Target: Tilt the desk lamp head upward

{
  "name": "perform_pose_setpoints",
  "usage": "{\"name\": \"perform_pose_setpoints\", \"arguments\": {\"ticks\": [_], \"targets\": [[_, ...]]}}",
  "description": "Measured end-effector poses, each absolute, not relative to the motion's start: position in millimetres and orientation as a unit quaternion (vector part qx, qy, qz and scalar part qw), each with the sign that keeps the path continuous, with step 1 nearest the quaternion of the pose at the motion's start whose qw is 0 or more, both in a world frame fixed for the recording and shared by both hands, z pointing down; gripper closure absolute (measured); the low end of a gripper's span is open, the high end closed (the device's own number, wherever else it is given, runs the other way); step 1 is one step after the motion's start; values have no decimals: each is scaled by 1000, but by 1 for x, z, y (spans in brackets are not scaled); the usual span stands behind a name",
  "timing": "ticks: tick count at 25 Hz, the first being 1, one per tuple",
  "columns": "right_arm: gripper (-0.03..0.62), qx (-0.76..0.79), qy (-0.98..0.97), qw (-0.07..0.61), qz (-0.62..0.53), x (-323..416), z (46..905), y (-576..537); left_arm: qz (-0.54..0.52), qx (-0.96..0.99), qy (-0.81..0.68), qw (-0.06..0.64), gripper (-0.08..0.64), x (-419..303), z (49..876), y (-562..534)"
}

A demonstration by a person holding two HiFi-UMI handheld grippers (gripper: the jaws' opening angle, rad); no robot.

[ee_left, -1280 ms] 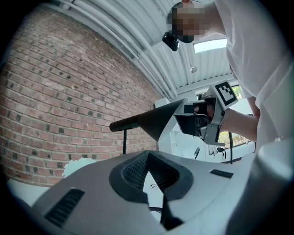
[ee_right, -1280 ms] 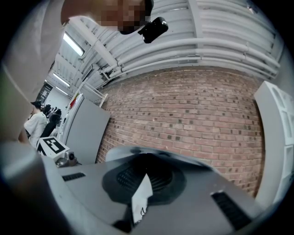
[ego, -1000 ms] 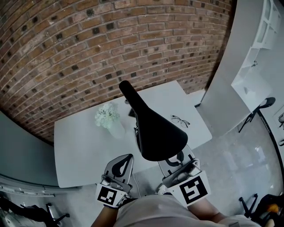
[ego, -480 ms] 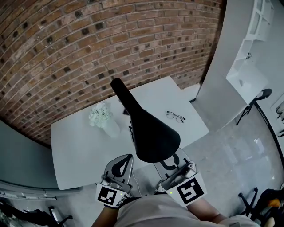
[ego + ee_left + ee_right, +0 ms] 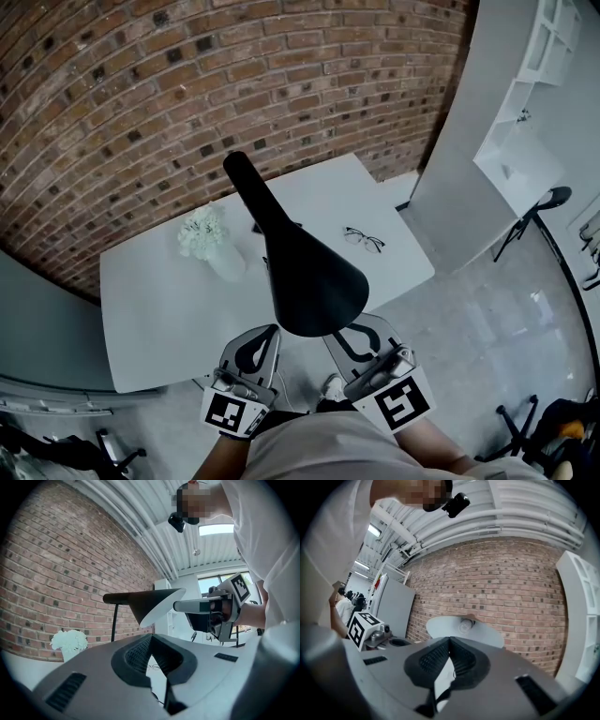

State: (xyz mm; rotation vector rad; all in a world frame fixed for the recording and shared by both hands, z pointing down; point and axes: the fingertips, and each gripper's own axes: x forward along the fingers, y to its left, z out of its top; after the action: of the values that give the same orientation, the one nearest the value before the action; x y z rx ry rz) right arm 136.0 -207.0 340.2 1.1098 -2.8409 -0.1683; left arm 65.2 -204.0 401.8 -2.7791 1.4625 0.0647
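**Right gripper parked under the lamp shade, no real tilt yet**

Nearest the person, the left gripper point(image 5: 270, 332) hangs by the front edge of the table point(image 5: 159, 319). Its fingers are pressed together on nothing and it's well off to the side of the lamp. The right gripper point(image 5: 336, 339) is also closed and empty. Its own view looks straight up into the pale inside of the shade, bulb and all. In the left gripper view, that closed tip sits right at the lower rim of the lamp head point(image 5: 305, 272), either touching or just shy of it, hard to call.

Compared with a second ago, the whole scene has slid up and left in the head view, so most of the change is just the person's head moving. One real difference is that more of the right gripper's jaws now pokes out from under the shade, where the tip was tucked beneath it before. The shade's angle looks about the same, open side still facing down toward the person. So the tilt seems barely started, and an upward nudge on the rim looks like the move in hand.

Farther back, the lamp arm point(image 5: 248, 192) rises from the table. The glasses point(image 5: 364, 240) and the white flowers point(image 5: 202, 232) haven't budged on the tabletop. The brick wall point(image 5: 187, 94) is behind it all.
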Motion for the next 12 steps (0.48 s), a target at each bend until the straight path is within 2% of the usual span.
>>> {"name": "perform_pose_setpoints", "arguments": {"ticks": [12], "targets": [[577,326,-943,31,-65,132,345,-197,15,-875,483,12,555,71,401,-193]]}}
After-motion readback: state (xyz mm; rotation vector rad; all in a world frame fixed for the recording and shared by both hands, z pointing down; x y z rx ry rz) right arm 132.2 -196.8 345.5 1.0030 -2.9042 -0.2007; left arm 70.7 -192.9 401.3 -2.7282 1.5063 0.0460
